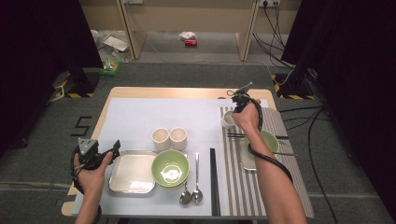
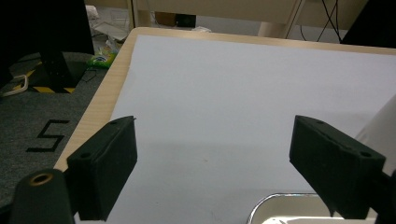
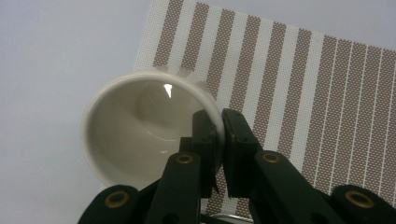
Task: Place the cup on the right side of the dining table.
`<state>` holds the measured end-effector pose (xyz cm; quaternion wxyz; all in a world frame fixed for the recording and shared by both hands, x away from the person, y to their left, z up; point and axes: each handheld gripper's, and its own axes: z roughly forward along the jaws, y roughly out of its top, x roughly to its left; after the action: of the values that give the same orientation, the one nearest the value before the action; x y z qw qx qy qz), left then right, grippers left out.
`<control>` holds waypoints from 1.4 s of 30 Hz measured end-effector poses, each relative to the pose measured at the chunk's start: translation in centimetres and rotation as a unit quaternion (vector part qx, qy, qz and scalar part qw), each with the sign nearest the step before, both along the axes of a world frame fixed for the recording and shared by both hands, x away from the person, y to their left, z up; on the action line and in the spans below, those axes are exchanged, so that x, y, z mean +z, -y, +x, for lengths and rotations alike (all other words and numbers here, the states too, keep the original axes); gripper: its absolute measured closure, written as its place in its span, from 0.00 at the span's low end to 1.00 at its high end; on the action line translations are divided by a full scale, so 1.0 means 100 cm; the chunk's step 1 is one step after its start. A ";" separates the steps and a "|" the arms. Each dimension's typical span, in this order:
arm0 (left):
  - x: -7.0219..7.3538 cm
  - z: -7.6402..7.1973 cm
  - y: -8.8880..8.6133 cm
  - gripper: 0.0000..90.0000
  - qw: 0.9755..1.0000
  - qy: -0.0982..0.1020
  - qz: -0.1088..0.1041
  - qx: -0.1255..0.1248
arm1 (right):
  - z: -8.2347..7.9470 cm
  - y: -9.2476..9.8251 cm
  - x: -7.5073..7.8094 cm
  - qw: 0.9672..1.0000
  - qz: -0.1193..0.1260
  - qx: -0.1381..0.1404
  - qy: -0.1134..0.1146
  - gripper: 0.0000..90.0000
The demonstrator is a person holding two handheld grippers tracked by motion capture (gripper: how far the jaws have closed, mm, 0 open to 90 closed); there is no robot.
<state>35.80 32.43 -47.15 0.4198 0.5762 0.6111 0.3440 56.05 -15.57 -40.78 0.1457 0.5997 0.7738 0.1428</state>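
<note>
Currently the right gripper (image 3: 218, 140) is pinching the white cup's (image 3: 140, 130) rim wall at its 4 o'clock edge over the striped placemat's (image 3: 299, 84) 10 o'clock corner, while the left gripper (image 2: 212, 163) is idling wide open.

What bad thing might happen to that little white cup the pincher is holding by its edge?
The right gripper pinches only a narrow bit of the white cup's rim, one jaw inside and one outside, so the cup might slip or tip.

It sits right at the striped placemat's corner, so it could land half on the mat and wobble.

The green bowl and chopsticks lie close beside that hand and might get bumped.
</note>
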 end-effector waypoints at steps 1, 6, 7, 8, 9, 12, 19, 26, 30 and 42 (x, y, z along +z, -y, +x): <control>0.000 0.000 0.000 0.16 1.000 0.000 0.000 0.000 | 0.001 0.001 0.000 1.000 0.001 0.001 0.002 0.94; 0.000 0.000 0.000 0.16 1.000 0.000 0.000 0.000 | 0.003 0.000 -0.001 1.000 0.002 0.003 0.010 0.93; 0.000 0.000 0.000 0.16 1.000 0.000 0.000 0.000 | 0.004 -0.001 -0.001 1.000 0.002 0.005 0.012 0.93; 0.000 0.000 0.000 0.16 1.000 0.000 0.000 0.000 | 0.004 -0.001 -0.001 1.000 0.002 0.005 0.012 0.93; 0.000 0.000 0.000 0.16 1.000 0.001 -0.001 0.000 | 0.005 -0.001 -0.001 1.000 0.002 0.007 0.016 0.92; -0.001 0.000 -0.001 0.16 1.000 -0.001 0.000 0.000 | 0.007 -0.002 0.001 1.000 0.001 0.009 0.028 0.84; 0.000 0.000 0.000 0.16 1.000 -0.001 0.000 0.000 | 0.005 0.002 0.000 0.999 0.008 0.007 0.033 0.79; -0.001 0.000 0.000 0.16 1.000 0.002 -0.001 0.001 | -0.005 0.008 0.008 0.998 0.038 -0.004 0.048 0.74; 0.000 0.000 0.000 0.16 1.000 -0.001 0.000 0.001 | -0.011 0.011 0.014 0.997 0.050 -0.007 0.060 0.71; 0.000 -0.001 0.000 0.16 1.000 0.002 -0.001 0.003 | -0.031 0.017 0.023 0.993 0.069 0.004 0.093 0.69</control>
<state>35.72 32.47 -47.19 0.4201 0.5736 0.6123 0.3459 52.96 -17.29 -38.45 0.1747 0.5895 0.7474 0.2518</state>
